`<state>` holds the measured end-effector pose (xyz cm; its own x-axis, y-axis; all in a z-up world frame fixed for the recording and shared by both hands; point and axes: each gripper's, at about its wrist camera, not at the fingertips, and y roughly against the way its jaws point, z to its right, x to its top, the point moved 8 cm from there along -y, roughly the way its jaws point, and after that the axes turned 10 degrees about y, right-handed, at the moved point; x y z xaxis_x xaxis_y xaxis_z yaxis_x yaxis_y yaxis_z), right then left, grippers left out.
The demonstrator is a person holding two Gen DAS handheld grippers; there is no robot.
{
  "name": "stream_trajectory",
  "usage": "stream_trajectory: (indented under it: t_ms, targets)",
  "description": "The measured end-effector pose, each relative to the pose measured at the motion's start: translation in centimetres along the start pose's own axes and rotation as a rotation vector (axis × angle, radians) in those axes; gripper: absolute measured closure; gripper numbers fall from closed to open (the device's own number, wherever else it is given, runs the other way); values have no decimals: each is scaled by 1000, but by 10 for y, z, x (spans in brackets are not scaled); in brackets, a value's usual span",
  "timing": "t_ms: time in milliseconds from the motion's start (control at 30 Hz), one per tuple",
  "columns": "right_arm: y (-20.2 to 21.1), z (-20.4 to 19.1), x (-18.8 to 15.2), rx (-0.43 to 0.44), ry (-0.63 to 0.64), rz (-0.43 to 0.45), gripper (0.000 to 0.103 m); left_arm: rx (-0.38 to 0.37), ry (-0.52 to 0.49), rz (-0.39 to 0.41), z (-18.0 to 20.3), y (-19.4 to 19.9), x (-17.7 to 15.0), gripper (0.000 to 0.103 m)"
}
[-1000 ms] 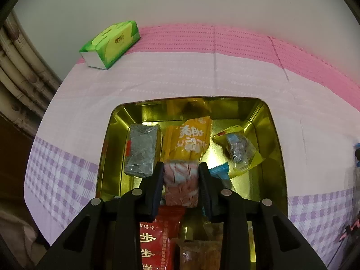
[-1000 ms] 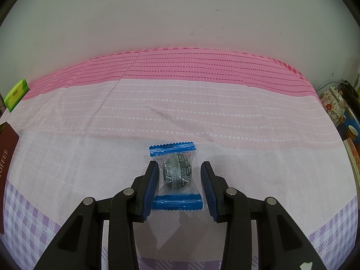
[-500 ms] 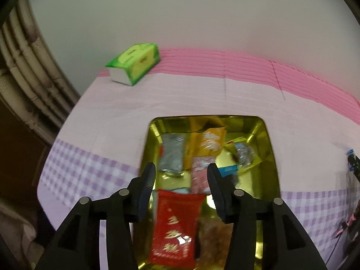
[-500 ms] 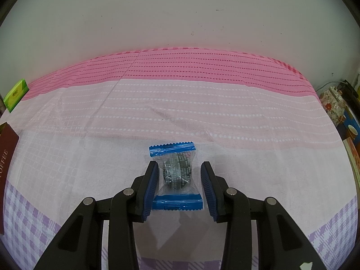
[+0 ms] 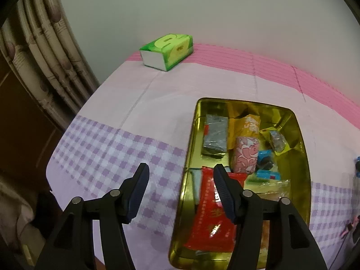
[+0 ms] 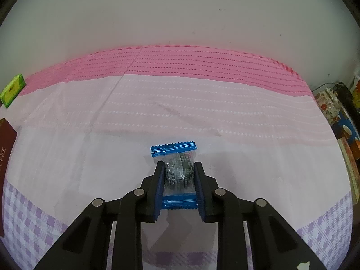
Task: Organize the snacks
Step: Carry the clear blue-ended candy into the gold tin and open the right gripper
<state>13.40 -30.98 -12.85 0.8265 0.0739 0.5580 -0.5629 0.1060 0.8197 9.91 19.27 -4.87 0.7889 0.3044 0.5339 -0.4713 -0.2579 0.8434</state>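
A gold tin (image 5: 301, 148) holds several snacks: a pink patterned packet (image 5: 245, 154), a red packet (image 5: 212, 211), a grey packet (image 5: 214, 136) and an orange one (image 5: 248, 124). My left gripper (image 5: 181, 175) hovers over the tin's left rim, its jaws opening with nothing between them. In the right wrist view, my right gripper (image 6: 179, 169) is shut on a clear snack packet with blue ends (image 6: 177, 171), which lies on the pink tablecloth (image 6: 202, 117).
A green tissue pack (image 5: 167, 50) lies at the table's far left corner by the wall. A curtain (image 5: 33, 51) hangs left of the table. A brown box (image 6: 5, 148) sits at the left edge of the right wrist view, with clutter (image 6: 333, 108) past the right edge.
My left gripper let go of the pink packet into the tin, opened, and pulled up and to the left. My right gripper closed on the blue-ended packet.
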Motion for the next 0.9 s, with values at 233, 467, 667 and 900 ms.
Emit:
stream_trajectory:
  t_ms: [233, 467, 667, 900]
  targets:
    - [22, -21, 6, 20, 17, 25, 80, -14, 19, 14, -10, 5, -1, 38]
    - [56, -70, 22, 136, 43, 62, 80, -21, 38, 23, -17, 9, 0, 36]
    - [87, -133, 35, 262, 91, 91, 80, -8, 60, 19, -28, 11, -3, 36]
    - [116, -217, 35, 406, 154, 76, 80, 19, 66, 7, -42, 11, -12, 35]
